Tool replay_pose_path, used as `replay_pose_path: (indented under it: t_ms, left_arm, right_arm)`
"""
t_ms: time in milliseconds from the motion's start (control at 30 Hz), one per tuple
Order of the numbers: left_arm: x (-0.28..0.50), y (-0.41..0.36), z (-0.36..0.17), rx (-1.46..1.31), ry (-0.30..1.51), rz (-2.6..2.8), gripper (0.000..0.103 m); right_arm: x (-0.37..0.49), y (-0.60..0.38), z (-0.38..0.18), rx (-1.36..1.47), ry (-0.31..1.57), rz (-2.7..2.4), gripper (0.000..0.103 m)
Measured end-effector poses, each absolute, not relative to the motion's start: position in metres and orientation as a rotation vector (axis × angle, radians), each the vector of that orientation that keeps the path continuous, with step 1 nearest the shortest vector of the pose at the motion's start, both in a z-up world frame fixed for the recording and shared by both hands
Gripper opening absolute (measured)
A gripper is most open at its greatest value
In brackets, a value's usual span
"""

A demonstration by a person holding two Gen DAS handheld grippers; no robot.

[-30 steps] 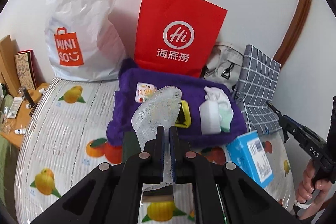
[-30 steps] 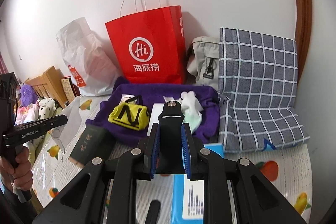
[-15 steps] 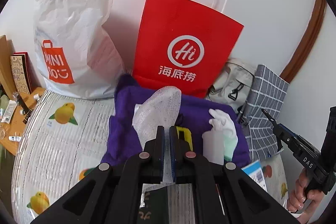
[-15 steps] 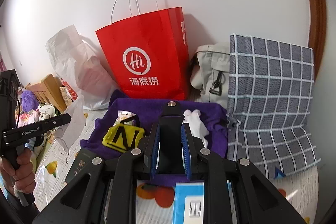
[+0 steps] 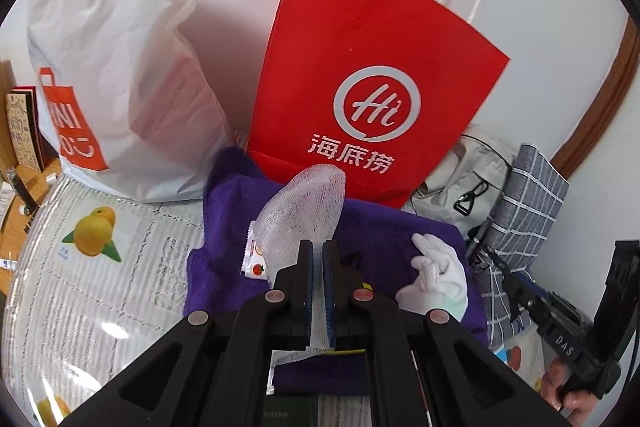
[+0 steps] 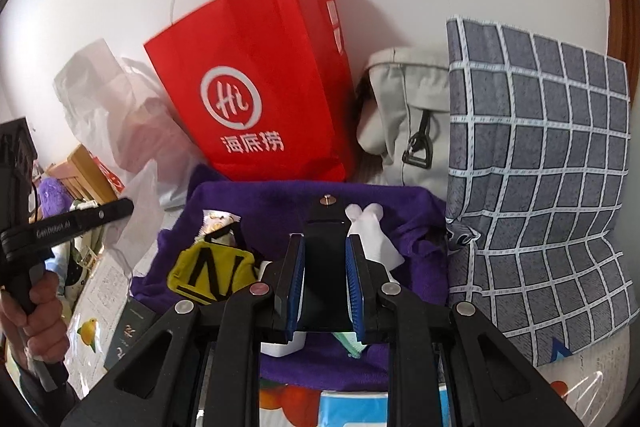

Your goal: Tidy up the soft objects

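Note:
My left gripper (image 5: 318,247) is shut on a white mesh net bag (image 5: 304,207) and holds it above the purple towel (image 5: 228,227), just in front of the red paper bag (image 5: 372,79). My right gripper (image 6: 326,243) is shut on a black flat holder (image 6: 324,267) and hovers over the same purple towel (image 6: 400,199). On the towel lie a white glove (image 5: 436,267), a yellow and black pouch (image 6: 212,271) and a small snack packet (image 5: 254,263). The left gripper also shows at the left of the right wrist view (image 6: 92,215).
A white Miniso plastic bag (image 5: 120,59) stands left of the red bag (image 6: 260,87). A beige backpack (image 6: 404,115) and a grey checked cushion (image 6: 540,167) lie to the right. A fruit-print mat (image 5: 100,247) covers the surface. A dark booklet (image 6: 128,331) and a blue box (image 6: 352,407) lie near the front.
Both grippers have moved forward and up toward the red bag and the towel. The left gripper carries the mesh bag with it, and the right keeps its hold on the black holder.

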State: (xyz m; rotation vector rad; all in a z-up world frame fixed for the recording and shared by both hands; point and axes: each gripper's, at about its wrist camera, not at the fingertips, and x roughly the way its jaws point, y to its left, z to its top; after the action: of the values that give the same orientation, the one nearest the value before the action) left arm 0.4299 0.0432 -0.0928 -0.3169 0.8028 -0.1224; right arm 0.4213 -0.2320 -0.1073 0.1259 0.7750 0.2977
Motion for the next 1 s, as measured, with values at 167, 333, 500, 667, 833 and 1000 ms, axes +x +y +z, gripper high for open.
replay_pose_path:
  t_ms: [167, 333, 500, 667, 833, 1000]
  left_arm:
    - [0.448, 0.042, -0.109, -0.31, 0.839, -0.11, 0.005]
    - [0.462, 0.05, -0.128, -0.313, 0.883, -0.068, 0.005]
    - [0.473, 0.049, -0.144, -0.331, 0.925, -0.089, 0.005]
    - [0.478, 0.041, -0.153, -0.321, 0.961, -0.104, 0.005]
    - [0.48, 0.041, -0.161, -0.34, 0.985, -0.109, 0.005]
    - [0.482, 0.044, -0.165, -0.38, 1.01, -0.13, 0.018]
  right_arm:
    - [0.432, -0.232, -0.123, 0.104, 0.814, 0.29, 0.021]
    - [0.442, -0.23, -0.139, 0.088, 0.86, 0.295, 0.021]
    - [0.449, -0.228, -0.154, 0.088, 0.904, 0.295, 0.021]
    - [0.454, -0.226, -0.163, 0.08, 0.937, 0.294, 0.021]
    - [0.457, -0.226, -0.169, 0.077, 0.961, 0.303, 0.021]
    - [0.458, -0.226, -0.171, 0.084, 0.965, 0.322, 0.03]
